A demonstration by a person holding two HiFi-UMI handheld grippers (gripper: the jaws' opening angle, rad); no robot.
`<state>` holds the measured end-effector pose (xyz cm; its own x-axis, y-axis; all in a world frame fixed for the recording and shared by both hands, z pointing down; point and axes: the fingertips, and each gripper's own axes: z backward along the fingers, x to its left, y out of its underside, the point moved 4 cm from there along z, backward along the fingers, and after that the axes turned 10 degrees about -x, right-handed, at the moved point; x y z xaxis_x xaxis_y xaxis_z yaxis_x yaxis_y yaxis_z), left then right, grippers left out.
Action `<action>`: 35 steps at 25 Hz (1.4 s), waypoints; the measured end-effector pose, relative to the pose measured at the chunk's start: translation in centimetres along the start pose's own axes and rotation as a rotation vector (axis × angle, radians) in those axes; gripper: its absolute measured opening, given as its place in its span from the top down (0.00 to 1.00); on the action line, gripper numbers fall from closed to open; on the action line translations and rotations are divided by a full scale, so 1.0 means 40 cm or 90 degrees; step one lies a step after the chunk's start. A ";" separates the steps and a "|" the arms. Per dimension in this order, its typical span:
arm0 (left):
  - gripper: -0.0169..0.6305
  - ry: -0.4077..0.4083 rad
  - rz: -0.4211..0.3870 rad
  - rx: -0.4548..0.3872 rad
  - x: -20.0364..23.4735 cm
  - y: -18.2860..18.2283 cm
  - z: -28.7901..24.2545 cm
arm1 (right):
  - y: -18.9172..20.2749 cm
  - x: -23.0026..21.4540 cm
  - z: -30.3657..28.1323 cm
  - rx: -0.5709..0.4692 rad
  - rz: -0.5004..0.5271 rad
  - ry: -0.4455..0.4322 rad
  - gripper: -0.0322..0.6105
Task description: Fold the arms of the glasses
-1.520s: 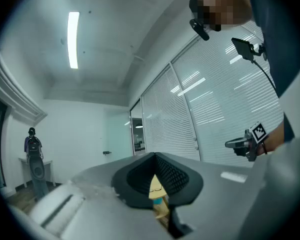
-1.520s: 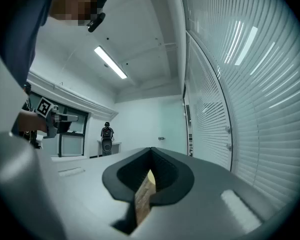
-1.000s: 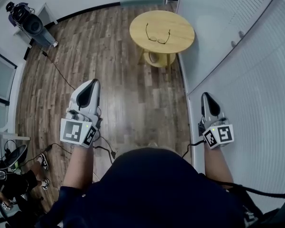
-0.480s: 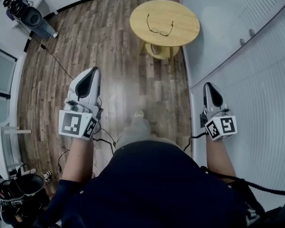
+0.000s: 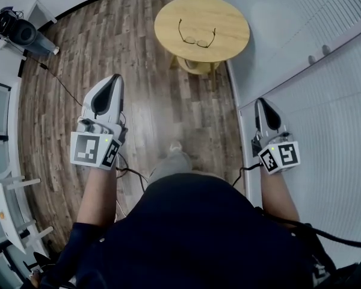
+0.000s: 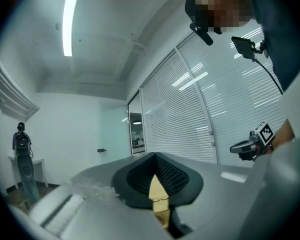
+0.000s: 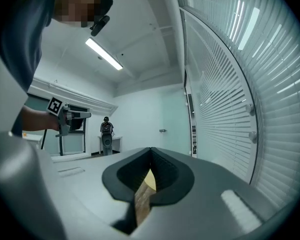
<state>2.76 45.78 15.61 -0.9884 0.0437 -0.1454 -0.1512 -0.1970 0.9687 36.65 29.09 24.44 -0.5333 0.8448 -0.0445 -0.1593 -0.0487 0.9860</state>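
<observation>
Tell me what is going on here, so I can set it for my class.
A person stands on a wooden floor, some way short of a round wooden table, with a gripper in each hand. The glasses lie on the table with their arms unfolded, and nothing touches them. The left gripper and right gripper are both held out in front, jaws together and empty.

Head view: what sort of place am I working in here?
Probably an office or lab room: a wood-plank floor, a wall of slatted blinds on the right, and a small round table holding the glasses.
</observation>
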 end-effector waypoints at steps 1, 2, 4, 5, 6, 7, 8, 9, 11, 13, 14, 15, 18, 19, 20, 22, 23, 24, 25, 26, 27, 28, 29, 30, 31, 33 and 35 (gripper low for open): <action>0.97 0.005 0.002 -0.002 0.017 0.005 -0.020 | 0.002 -0.001 -0.017 0.002 0.002 0.005 0.94; 0.97 0.009 0.005 -0.003 0.034 0.011 -0.038 | 0.003 -0.002 -0.035 0.004 0.002 0.011 0.94; 0.97 0.020 0.011 -0.005 0.068 0.025 -0.073 | 0.007 -0.001 -0.073 0.008 0.002 0.020 0.94; 0.97 0.025 0.014 -0.006 0.084 0.033 -0.089 | 0.009 0.001 -0.091 0.010 0.003 0.024 0.94; 0.97 0.031 0.016 -0.007 0.101 0.040 -0.104 | 0.011 0.004 -0.110 0.011 0.005 0.027 0.94; 0.97 0.036 0.018 -0.009 0.118 0.045 -0.119 | 0.013 0.006 -0.130 0.011 0.007 0.032 0.94; 0.97 0.041 0.020 -0.011 0.136 0.050 -0.132 | 0.014 0.009 -0.151 0.011 0.009 0.037 0.94; 0.97 0.045 0.021 -0.014 0.155 0.054 -0.145 | 0.014 0.011 -0.172 0.010 0.010 0.042 0.94; 0.97 0.052 0.021 -0.019 0.194 0.062 -0.167 | 0.015 0.021 -0.213 0.006 0.012 0.047 0.94; 0.97 0.056 0.019 -0.023 0.230 0.071 -0.187 | 0.012 0.036 -0.247 0.000 0.019 0.047 0.94; 0.97 0.056 0.018 -0.026 0.246 0.077 -0.197 | 0.011 0.043 -0.260 -0.003 0.022 0.046 0.94; 0.97 0.056 0.019 -0.027 0.259 0.083 -0.208 | 0.012 0.049 -0.271 -0.005 0.024 0.046 0.94; 0.97 0.062 0.023 -0.029 0.281 0.092 -0.234 | 0.021 0.059 -0.291 -0.003 0.019 0.049 0.94; 0.97 0.067 0.023 -0.030 0.284 0.091 -0.242 | 0.024 0.058 -0.295 -0.001 0.018 0.051 0.94; 0.97 0.072 0.022 -0.031 0.286 0.091 -0.250 | 0.027 0.053 -0.300 0.000 0.016 0.054 0.94; 0.97 0.075 0.020 -0.031 0.291 0.095 -0.270 | 0.036 0.038 -0.314 0.001 0.011 0.060 0.94; 0.97 0.075 0.020 -0.030 0.295 0.100 -0.279 | 0.042 0.030 -0.324 0.001 0.008 0.062 0.94; 0.97 0.073 0.021 -0.029 0.298 0.104 -0.288 | 0.047 0.023 -0.334 0.001 0.006 0.061 0.94; 0.97 0.072 0.020 -0.027 0.302 0.109 -0.295 | 0.053 0.017 -0.346 0.001 0.005 0.059 0.94; 0.97 0.070 0.018 -0.026 0.306 0.113 -0.303 | 0.060 0.010 -0.360 0.001 0.004 0.055 0.94; 0.97 0.069 0.015 -0.025 0.311 0.118 -0.312 | 0.068 0.001 -0.376 0.001 0.003 0.053 0.94; 0.97 0.066 0.013 -0.023 0.318 0.123 -0.322 | 0.076 -0.009 -0.394 0.002 0.002 0.050 0.94; 0.97 0.063 0.010 -0.021 0.326 0.127 -0.334 | 0.083 -0.020 -0.414 0.002 0.000 0.048 0.94; 0.97 0.061 0.009 -0.018 0.335 0.132 -0.347 | 0.089 -0.031 -0.435 0.003 -0.002 0.046 0.94; 0.97 0.058 0.007 -0.015 0.343 0.136 -0.361 | 0.092 -0.043 -0.456 0.004 -0.003 0.044 0.94; 0.97 0.053 0.006 -0.009 0.359 0.146 -0.393 | 0.100 -0.068 -0.499 0.005 -0.003 0.037 0.94; 0.97 0.047 0.005 -0.004 0.376 0.162 -0.433 | 0.113 -0.099 -0.545 0.009 -0.001 0.030 0.94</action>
<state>-13.33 28.21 16.23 -0.9877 -0.0305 -0.1532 -0.1440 -0.2026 0.9686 19.91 13.91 25.58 -0.5715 0.8188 -0.0538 -0.1485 -0.0387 0.9882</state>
